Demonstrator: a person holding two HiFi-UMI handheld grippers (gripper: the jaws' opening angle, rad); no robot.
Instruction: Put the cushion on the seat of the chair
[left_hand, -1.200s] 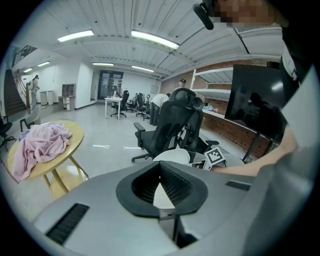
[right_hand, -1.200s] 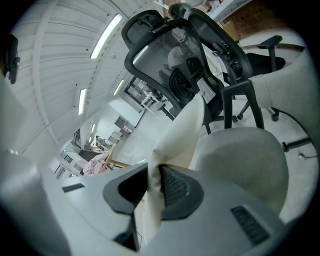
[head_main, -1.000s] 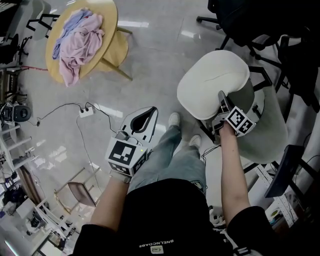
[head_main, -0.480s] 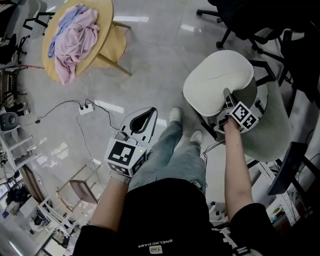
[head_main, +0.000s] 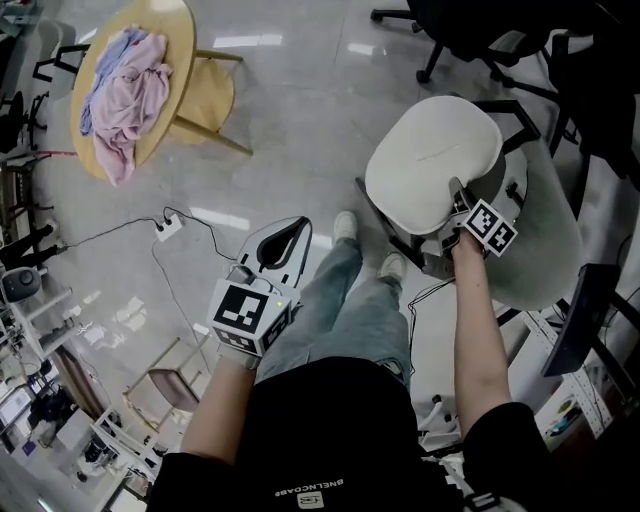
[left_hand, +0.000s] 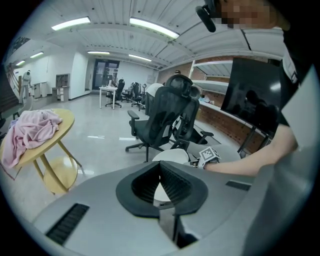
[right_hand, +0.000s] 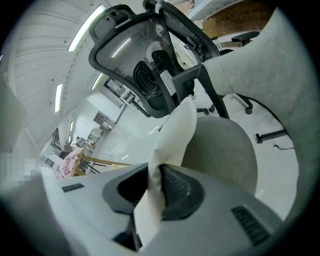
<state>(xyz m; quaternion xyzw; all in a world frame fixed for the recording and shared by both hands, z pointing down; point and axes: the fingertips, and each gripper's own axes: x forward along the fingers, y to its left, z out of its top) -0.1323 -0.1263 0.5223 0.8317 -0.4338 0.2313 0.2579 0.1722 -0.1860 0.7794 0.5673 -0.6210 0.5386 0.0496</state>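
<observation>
A white rounded cushion (head_main: 432, 165) hangs tilted over the grey chair seat (head_main: 545, 250) at the right of the head view. My right gripper (head_main: 460, 203) is shut on the cushion's near edge. In the right gripper view the cushion (right_hand: 175, 130) stands on edge between the pads, at the right gripper (right_hand: 157, 167), with the grey seat (right_hand: 220, 150) just beyond it. My left gripper (head_main: 285, 235) hovers over the floor by my legs, shut and empty. In the left gripper view the tips of the left gripper (left_hand: 160, 164) meet, and the cushion (left_hand: 172, 155) shows past them.
A round wooden table (head_main: 190, 40) with pink and blue cloths stands at the far left. Black office chairs (head_main: 480, 30) stand behind the grey chair, one mesh back (right_hand: 145, 50) close behind the seat. A power strip (head_main: 170, 225) with cables lies on the floor.
My right gripper has carried the cushion a little down and further over the grey seat. The left gripper has kept almost the same place and stays shut.
</observation>
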